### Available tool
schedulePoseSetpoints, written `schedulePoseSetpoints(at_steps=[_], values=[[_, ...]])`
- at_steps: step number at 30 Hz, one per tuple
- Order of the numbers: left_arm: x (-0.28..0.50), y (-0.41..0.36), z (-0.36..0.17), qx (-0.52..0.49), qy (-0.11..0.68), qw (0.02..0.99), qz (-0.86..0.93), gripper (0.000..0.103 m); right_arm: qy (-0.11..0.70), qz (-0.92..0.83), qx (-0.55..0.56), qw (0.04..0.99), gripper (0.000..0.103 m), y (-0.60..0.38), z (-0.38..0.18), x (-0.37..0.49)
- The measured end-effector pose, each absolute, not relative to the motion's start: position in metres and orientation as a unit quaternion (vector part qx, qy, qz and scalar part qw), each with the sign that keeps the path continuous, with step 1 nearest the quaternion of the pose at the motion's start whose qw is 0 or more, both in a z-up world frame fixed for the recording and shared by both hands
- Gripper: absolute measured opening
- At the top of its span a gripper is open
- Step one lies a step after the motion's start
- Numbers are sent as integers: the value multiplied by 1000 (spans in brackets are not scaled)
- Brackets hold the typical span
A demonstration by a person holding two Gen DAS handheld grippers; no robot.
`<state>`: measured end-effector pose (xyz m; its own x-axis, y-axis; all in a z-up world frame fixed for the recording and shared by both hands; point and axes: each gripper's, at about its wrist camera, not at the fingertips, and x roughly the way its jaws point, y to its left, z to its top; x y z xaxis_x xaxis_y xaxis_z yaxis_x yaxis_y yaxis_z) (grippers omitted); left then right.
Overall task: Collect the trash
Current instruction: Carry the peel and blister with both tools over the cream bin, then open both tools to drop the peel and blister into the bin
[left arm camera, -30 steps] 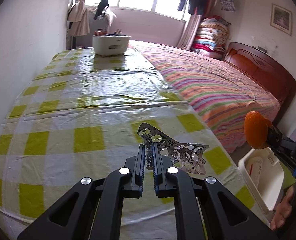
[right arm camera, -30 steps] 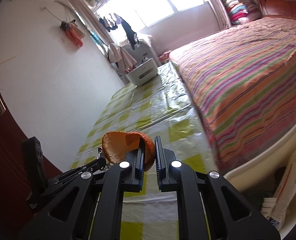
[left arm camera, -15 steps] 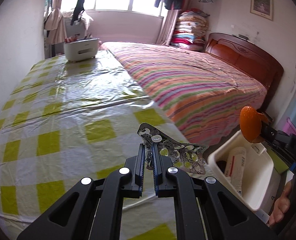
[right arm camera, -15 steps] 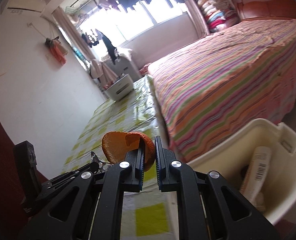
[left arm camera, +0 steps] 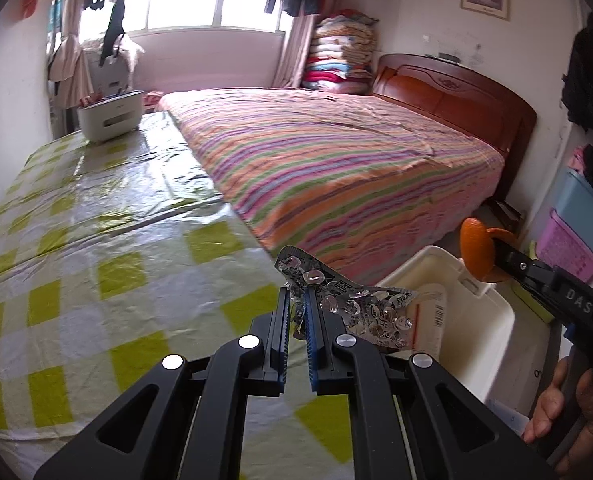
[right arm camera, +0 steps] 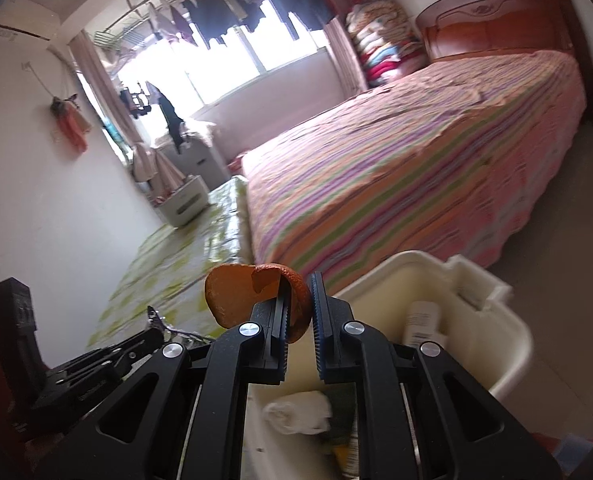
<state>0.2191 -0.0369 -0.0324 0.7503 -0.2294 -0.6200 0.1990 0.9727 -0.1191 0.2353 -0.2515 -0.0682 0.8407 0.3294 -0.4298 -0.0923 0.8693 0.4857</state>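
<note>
My left gripper point(left arm camera: 295, 300) is shut on a crumpled silver blister pack point(left arm camera: 352, 304), held over the table's right edge beside the white bin point(left arm camera: 416, 254). My right gripper point(right arm camera: 298, 292) has a curled orange peel point(right arm camera: 236, 296) between its pads and hangs over the bin's point(right arm camera: 508, 320) near side. Its jaws are just starting to open, with the peel still pinched. The peel point(left arm camera: 474, 252) also shows in the left wrist view, above the bin's far rim. The bin holds a white tube point(right arm camera: 420, 320) and crumpled white paper point(right arm camera: 296, 416).
A table with a yellow-checked plastic cloth point(left arm camera: 96, 240) runs along the left wall, with a white box point(left arm camera: 110, 118) at its far end. A striped bed point(left arm camera: 336, 160) lies right of it. Purple and blue crates point(left arm camera: 564, 248) stand by the right wall. A person's hand point(left arm camera: 556, 412) holds the right tool.
Both grippers have swung right, from over the table to the bin, each still carrying its piece. The bin now fills the lower right of both views.
</note>
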Motion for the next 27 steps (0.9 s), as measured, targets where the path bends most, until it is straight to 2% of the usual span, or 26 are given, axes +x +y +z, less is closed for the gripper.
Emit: schedulePoseSetpoints(at_steps=[4, 6, 7, 8, 18, 23, 27], values=[[219, -57, -34, -14, 337, 932, -129, 8, 259, 87, 221, 936, 16, -259, -73, 230], [218, -65, -34, -10, 338, 931, -136, 8, 261, 81, 223, 936, 31, -260, -75, 230], [219, -69, -35, -8, 338, 931, -138, 8, 262, 79, 224, 935, 50, -260, -77, 229], [219, -72, -35, -6, 338, 931, -140, 8, 263, 73, 227, 935, 57, -261, -78, 230], [223, -92, -42, 2, 349, 925, -150, 8, 269, 71, 279, 919, 58, -275, -93, 238], [223, -96, -44, 5, 352, 924, -152, 8, 276, 39, 218, 935, 59, -262, -91, 246], [223, -97, -45, 6, 351, 924, -153, 8, 248, 47, 239, 937, 60, -262, -87, 243]])
